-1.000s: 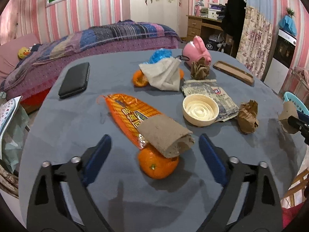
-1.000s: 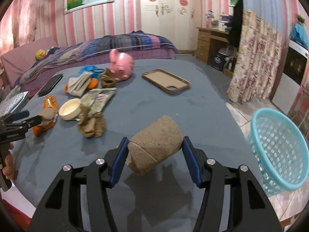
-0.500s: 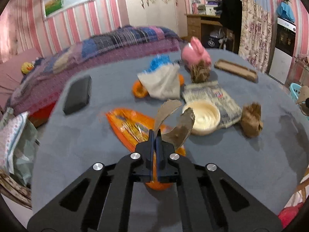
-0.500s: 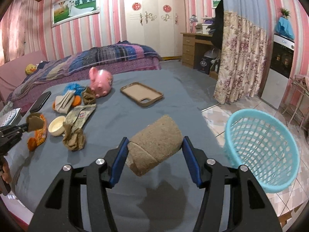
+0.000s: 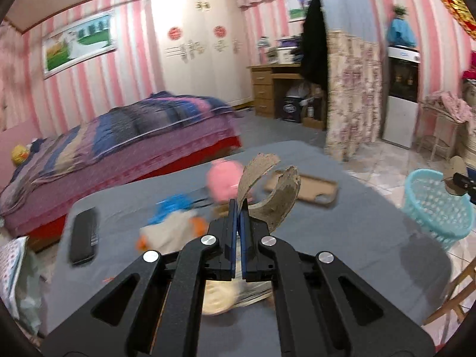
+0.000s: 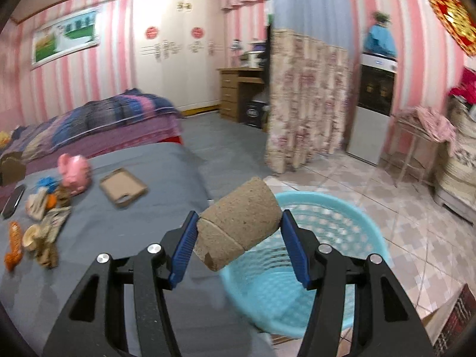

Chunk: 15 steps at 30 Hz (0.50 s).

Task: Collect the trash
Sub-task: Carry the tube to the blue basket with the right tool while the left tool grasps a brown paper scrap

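I am carrying two scraps. Right tool [image 6: 239, 235] is pinching a cardboard roll [image 6: 238, 227] over the basket [image 6: 351, 255] rim; I am centring before release. Left tool [image 5: 238, 208], pressed together, is gripping a flattened tube [image 5: 275, 190]; basket lies far right.

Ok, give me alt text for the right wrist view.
The right claw grips a brown cardboard tube above a light blue basket on the tiled floor. To the left, a grey table holds scattered trash and a pink pig toy.
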Available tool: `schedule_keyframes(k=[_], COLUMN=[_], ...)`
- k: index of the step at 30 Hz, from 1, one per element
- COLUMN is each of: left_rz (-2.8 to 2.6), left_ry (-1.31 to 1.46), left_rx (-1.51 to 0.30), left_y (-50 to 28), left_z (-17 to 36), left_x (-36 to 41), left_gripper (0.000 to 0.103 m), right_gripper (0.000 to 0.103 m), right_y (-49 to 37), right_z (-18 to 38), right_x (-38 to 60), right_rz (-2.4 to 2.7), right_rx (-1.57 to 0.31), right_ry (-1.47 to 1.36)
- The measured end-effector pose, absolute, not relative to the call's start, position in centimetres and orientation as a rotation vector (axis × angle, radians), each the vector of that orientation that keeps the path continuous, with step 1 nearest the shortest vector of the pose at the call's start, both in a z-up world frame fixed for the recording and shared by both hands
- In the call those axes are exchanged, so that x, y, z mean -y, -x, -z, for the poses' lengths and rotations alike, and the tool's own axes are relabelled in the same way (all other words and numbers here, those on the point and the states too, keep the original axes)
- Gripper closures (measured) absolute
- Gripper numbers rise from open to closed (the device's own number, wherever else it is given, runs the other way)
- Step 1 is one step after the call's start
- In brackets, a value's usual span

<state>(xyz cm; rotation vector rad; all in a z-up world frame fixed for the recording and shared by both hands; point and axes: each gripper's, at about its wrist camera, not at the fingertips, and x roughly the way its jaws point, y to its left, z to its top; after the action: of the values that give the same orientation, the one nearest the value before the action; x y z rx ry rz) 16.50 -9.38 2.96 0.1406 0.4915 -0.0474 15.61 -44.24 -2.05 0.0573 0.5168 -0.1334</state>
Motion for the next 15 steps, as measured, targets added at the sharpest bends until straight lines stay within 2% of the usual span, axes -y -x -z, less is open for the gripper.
schedule_keyframes(k=[15], left_rz=[0.362], left_ry=[-0.229], left_rx=[-0.491], left_y=[-20.0], left_z=[-0.1], left_x=[29.6], left_gripper=[0.103], right_gripper=[0.047], right_y=[-15.6], right_z=[3.5], right_x=[54.1], right_rz=[0.311], right_rx=[-0.558], right_ry=[-0.104])
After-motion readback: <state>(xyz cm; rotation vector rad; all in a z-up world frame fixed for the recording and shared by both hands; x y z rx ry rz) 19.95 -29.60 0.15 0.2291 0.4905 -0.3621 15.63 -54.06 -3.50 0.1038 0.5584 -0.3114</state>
